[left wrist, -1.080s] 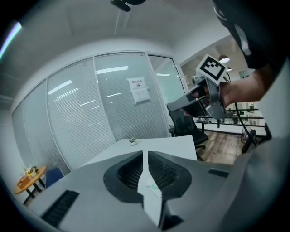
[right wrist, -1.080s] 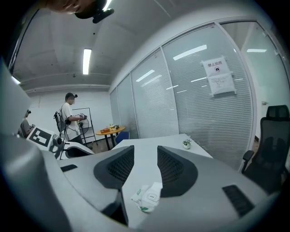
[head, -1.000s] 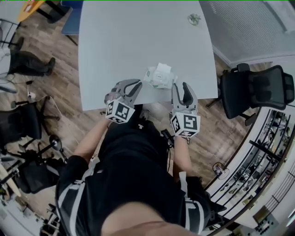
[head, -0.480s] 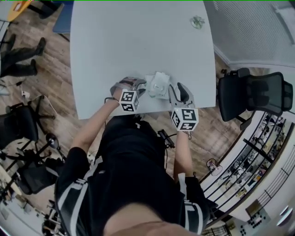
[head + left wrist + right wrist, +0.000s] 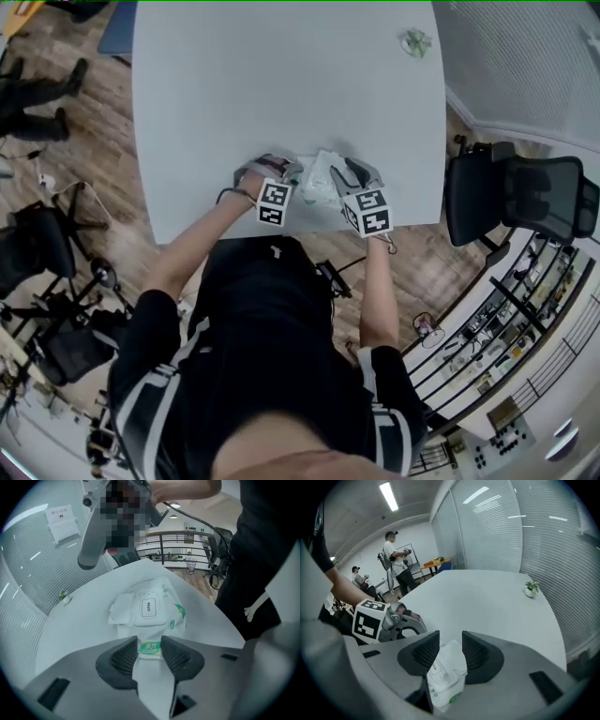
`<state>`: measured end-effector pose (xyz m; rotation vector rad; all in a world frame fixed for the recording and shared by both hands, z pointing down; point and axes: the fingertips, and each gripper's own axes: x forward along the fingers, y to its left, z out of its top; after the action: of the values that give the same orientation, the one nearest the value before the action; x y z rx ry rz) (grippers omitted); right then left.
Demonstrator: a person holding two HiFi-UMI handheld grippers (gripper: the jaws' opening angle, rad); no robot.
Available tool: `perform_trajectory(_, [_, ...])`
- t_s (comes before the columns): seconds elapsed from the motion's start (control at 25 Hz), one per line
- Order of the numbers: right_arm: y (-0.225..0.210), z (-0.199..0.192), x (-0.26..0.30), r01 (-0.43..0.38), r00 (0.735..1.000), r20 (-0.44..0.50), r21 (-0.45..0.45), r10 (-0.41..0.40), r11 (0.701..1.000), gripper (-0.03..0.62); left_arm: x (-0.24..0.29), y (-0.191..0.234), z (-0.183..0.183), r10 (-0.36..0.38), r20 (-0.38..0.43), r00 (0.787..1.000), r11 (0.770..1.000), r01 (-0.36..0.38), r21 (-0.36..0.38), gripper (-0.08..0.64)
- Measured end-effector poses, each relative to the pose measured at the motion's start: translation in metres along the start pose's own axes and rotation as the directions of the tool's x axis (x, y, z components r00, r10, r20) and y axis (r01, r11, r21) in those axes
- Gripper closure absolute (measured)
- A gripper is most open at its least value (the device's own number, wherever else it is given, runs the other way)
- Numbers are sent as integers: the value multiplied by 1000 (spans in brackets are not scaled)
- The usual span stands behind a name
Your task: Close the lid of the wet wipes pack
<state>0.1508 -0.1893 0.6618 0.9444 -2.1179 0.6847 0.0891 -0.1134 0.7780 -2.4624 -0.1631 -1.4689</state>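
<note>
One wet wipes pack [image 5: 150, 627], ends inside left tool [image 5: 150, 645], right tool [image 5: 451, 642].

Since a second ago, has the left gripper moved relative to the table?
Yes. The left gripper came forward from the table's near edge onto the tabletop, up to the wet wipes pack.

Bright, even indoor light from a ceiling strip light [image 5: 388, 496]; the table [image 5: 281, 112] looks uniformly pale. Gripper views bend at dark-cornered edges, the wet wipes pack [image 5: 445, 677] slightly soft.
</note>
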Motion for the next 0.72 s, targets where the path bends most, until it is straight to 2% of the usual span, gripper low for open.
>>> perform_trajectory(0.2, [-10, -16, 36, -81, 988, -138, -54, 73, 995, 425, 1, 1, -2, -36, 13, 999, 997, 36, -62, 394])
perform_trajectory(0.4, [-16, -40, 64, -179, 947, -287, -90, 147, 980, 425, 2, -1, -4, -68, 28, 997, 992, 71, -102, 394])
perform_trajectory(0.56, [-22, -50, 79, -224, 921, -347, -105, 175, 969, 408, 3, 0, -3, -80, 35, 996, 992, 83, -98, 394])
perform_trajectory(0.72, [-21, -60, 93, -291, 884, -406, -84, 234, 953, 407, 4, 2, -5, -72, 35, 997, 994, 75, -84, 394])
